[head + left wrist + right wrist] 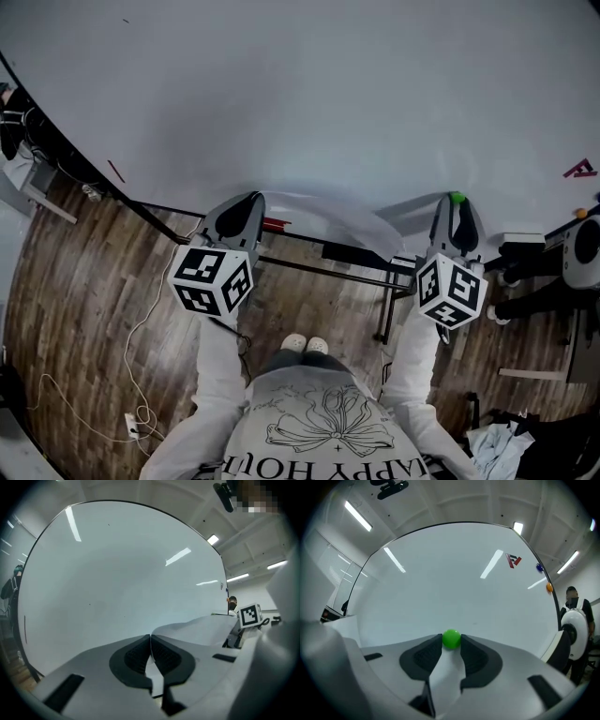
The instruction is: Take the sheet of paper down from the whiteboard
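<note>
Both white-sleeved arms reach forward to the whiteboard (328, 94), each gripper pointing roughly level at its lower part. The left gripper (150, 641) is pinched together on an edge of the sheet of paper (342, 216), thin and white, which bows away from the glossy board. The right gripper (451, 643) clamps a small, smooth, ball-shaped green magnet (451, 638) at the board, and paper shows between its ribbed dark pads.

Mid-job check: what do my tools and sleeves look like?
Both the left tool and right tool have pale grey shells with dark ribbed pads. Each carries a white cube with black square markers. The sleeves are white.
</note>
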Motion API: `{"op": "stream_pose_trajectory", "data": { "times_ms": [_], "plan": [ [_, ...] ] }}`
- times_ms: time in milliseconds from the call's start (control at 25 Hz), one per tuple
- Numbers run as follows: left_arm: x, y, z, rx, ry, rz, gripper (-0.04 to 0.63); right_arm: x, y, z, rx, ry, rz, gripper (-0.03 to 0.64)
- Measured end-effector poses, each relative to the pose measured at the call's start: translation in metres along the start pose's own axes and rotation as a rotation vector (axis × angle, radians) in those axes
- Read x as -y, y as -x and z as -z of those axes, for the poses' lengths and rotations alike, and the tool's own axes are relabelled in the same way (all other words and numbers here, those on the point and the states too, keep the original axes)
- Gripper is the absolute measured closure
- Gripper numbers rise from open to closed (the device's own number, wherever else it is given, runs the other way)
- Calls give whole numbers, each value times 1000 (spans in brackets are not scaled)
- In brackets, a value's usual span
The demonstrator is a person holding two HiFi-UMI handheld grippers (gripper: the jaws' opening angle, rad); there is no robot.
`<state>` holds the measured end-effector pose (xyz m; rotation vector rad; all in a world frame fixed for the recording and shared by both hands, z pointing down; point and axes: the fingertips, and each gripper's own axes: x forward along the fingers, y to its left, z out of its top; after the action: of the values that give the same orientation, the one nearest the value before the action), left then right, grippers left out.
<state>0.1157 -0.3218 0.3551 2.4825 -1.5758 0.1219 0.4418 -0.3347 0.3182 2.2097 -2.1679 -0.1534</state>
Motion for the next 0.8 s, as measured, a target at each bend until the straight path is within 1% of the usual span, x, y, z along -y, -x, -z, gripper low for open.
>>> {"op": "stream_pose_trajectory", "data": {
  "times_ms": [120, 200, 240, 400, 600, 800],
  "plan": [
    [0, 7, -7, 8, -26, -10, 591, -1, 2, 0, -1, -24, 9, 494],
    [3, 10, -12, 18, -43, -12, 591, -5, 6, -3, 6, -43, 9, 478],
    [4, 11, -15, 23, -53, -15, 591, -7, 10, -5, 14, -52, 6, 466],
    [14, 13, -26, 54, -90, -22, 591, -25, 22, -12, 39, -69, -22, 466],
    [34, 12, -38, 117, -120, -26, 591, -50, 33, -22, 55, -75, -63, 493],
    [52, 11, -45, 156, -125, -17, 591, -67, 39, -31, 76, -83, -88, 539]
  ]
}}
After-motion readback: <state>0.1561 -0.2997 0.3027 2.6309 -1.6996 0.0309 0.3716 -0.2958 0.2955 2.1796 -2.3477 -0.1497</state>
